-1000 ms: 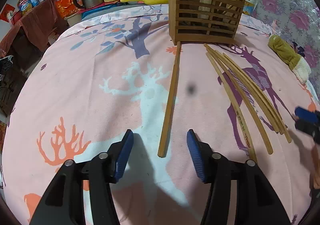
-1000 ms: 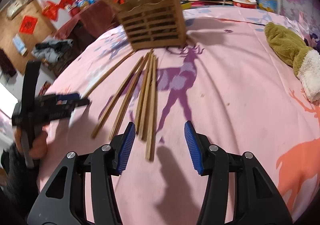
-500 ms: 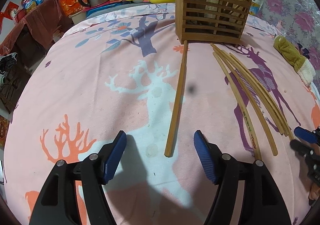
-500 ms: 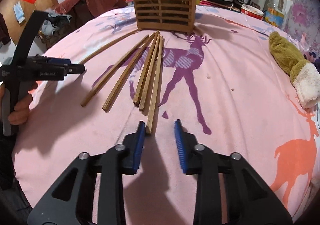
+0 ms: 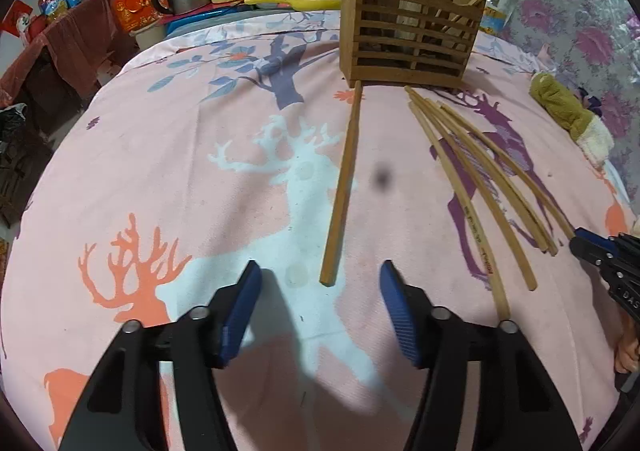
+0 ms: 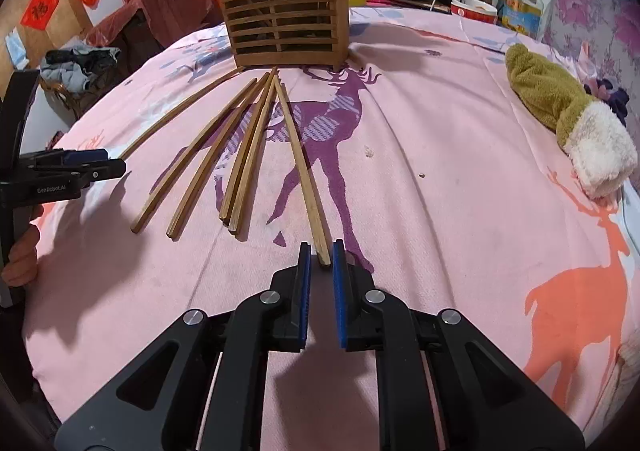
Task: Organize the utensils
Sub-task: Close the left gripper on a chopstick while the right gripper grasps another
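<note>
Looking down my right gripper (image 6: 319, 255), I saw its blue pads nearly pressed together with the near end of one chopstick (image 6: 301, 171) sitting between them; whether the pads actually pinched the wood or just flanked it I could not tell. That chopstick ran away from me toward the wooden holder (image 6: 286, 25), splayed off to the right of the other loose chopsticks (image 6: 236, 155), which fanned out on the pink deer-print cloth (image 6: 440, 171) with their far tips gathered near the holder's base. A few chopsticks already stood inside the holder. My left gripper (image 5: 320, 291) hung just above the cloth with its fingers (image 5: 240, 303) spread wide, holding nothing. A single chopstick (image 5: 342, 187) lay straight ahead of it, near end just beyond the gap between the fingers, far end at the holder (image 5: 412, 27). The curved bundle of chopsticks (image 5: 472, 179) lay to its right, apart from the single one. A green and white sock (image 6: 568, 115) rested near the cloth's right edge.
</note>
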Tool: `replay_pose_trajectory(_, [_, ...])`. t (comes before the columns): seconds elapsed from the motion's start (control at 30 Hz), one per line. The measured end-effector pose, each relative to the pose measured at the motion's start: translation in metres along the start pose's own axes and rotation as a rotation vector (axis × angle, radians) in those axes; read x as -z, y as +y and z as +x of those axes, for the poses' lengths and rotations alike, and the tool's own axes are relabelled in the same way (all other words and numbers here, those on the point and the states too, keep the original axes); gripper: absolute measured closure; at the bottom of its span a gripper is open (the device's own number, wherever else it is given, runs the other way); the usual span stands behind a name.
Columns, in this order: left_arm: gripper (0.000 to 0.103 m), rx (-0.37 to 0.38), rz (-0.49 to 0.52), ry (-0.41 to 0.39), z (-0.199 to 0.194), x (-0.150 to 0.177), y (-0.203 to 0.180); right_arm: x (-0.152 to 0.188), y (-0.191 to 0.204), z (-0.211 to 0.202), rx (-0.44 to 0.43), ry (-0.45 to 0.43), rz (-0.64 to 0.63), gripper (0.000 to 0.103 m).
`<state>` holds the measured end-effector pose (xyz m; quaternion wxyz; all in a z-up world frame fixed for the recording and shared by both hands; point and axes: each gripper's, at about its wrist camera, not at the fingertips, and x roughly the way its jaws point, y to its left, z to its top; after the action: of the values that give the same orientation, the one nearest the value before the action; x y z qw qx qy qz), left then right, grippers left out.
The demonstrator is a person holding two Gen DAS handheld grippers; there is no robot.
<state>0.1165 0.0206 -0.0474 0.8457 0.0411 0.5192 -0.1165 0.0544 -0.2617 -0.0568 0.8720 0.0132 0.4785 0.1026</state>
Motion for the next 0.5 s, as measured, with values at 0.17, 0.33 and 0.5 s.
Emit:
replay_pose_trajectory(0.17, [0.062, -0.016, 0.049, -0.002, 0.001, 0.002, -0.011, 0.000, 0.000, 0.000, -0.001, 0.000, 0.003, 0.089])
replay_pose_trajectory(0.33, [0.072, -0.033, 0.093, -0.017, 0.000, 0.006, -0.019, -0.001, -0.001, 0.001, -0.009, 0.001, 0.011, 0.089])
replay_pose_trajectory(0.5, [0.097, -0.016, 0.107, -0.022, -0.001, 0.005, -0.022, -0.001, 0.000, 0.001, -0.002, -0.007, 0.007, 0.095])
